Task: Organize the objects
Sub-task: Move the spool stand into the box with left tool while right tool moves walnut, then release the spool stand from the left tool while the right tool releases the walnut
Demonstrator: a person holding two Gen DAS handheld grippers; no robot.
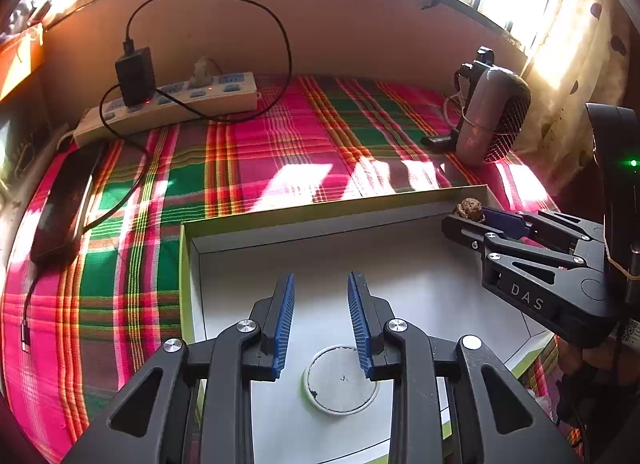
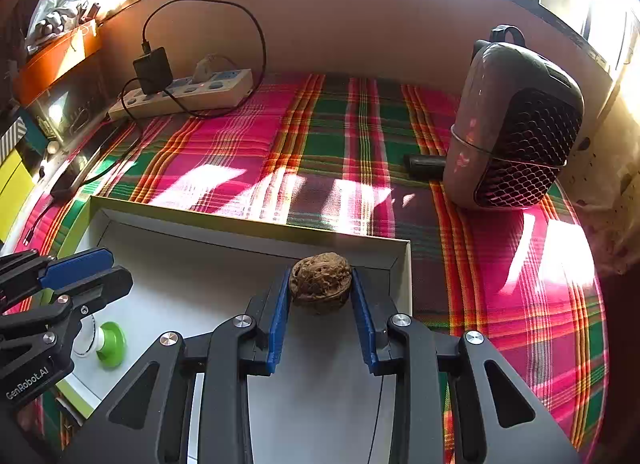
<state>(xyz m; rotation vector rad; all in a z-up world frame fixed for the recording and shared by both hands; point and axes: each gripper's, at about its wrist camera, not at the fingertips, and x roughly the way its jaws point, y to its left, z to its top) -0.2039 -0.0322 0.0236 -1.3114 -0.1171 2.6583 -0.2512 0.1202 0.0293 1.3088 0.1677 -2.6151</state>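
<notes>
1. Walnut [image 2: 320, 283] sits between the blue pads of the right gripper [image 2: 321, 306], pinched across its widest part and held over the far corner of the shallow white box [image 2: 248, 240].
2. Judged by its wrinkled woody shell, it is light, rigid and rough enough not to slip, but round, so it could roll once let go; a hold across the middle, as now, looks best.
3. Right jaws are narrow, closed on the walnut; they tilt steeply down toward the box floor.
4. Left gripper [image 1: 321, 320] hangs over the near part of the box with its jaws partly open and empty.
5. Below and just behind the left jaws, a small round green-and-white lid-like piece [image 1: 340, 380] lies on the box floor, untouched; it looks light and stiff, and its rim would be the place to grip.
6. Box rests on a plaid cloth [image 2: 352, 143] over the counter; a small heater [image 2: 516, 127] stands well beyond the right jaws.
</notes>
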